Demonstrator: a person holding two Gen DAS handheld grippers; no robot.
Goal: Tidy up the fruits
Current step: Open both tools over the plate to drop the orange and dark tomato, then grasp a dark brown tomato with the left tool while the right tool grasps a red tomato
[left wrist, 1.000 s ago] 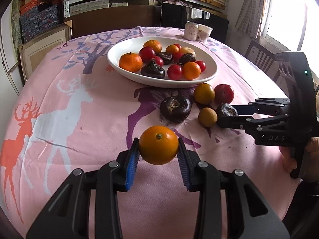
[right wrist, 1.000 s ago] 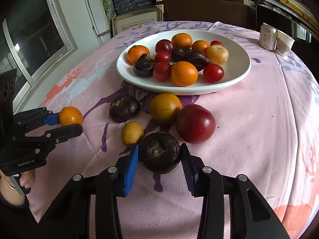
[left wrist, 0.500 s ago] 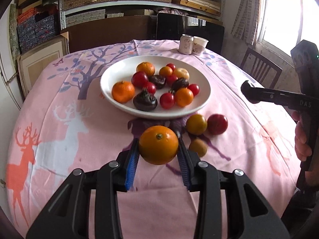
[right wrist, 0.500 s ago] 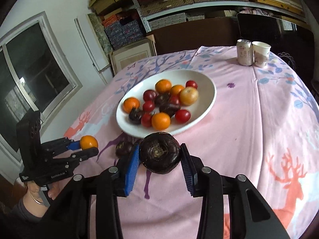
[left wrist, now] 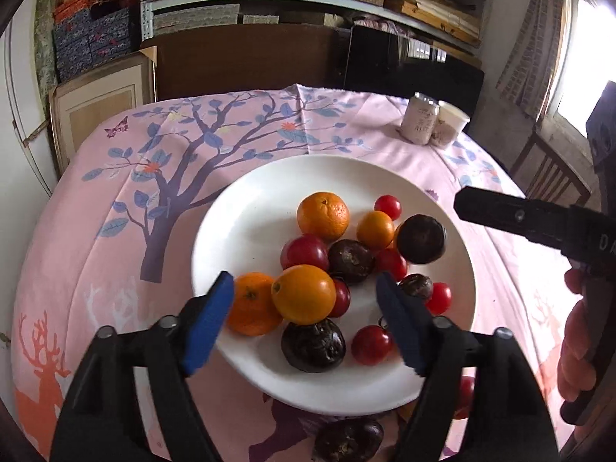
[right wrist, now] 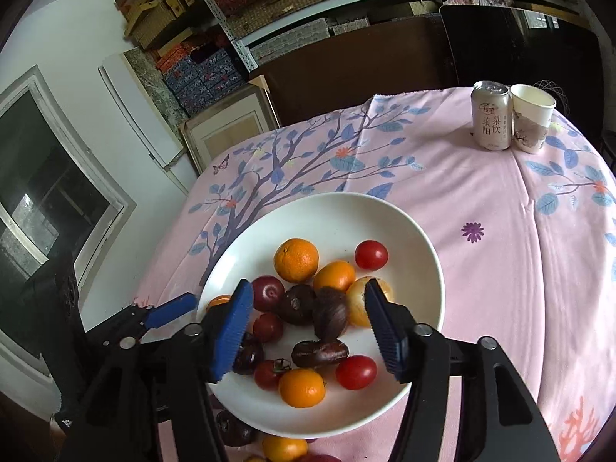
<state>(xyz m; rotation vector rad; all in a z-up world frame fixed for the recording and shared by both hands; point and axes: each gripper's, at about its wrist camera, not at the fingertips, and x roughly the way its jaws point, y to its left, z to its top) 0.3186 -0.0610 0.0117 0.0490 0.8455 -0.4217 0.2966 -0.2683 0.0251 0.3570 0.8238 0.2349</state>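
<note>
A white plate holds several oranges, red tomatoes and dark purple fruits. My left gripper is open above the plate's near side; an orange sits between its blue pads, on top of the pile. My right gripper is open above the plate; a dark round fruit lies among the others between its pads, also visible in the left wrist view. A dark fruit and a red fruit lie on the cloth in front of the plate.
A pink patterned tablecloth covers the round table. A drink can and a paper cup stand at the far right. An orange and a dark fruit lie near the plate's front rim. A chair stands to the right.
Both grippers moved forward over the plate and opened. The orange left the left jaws and the dark fruit left the right jaws; both now lie in the plate.
</note>
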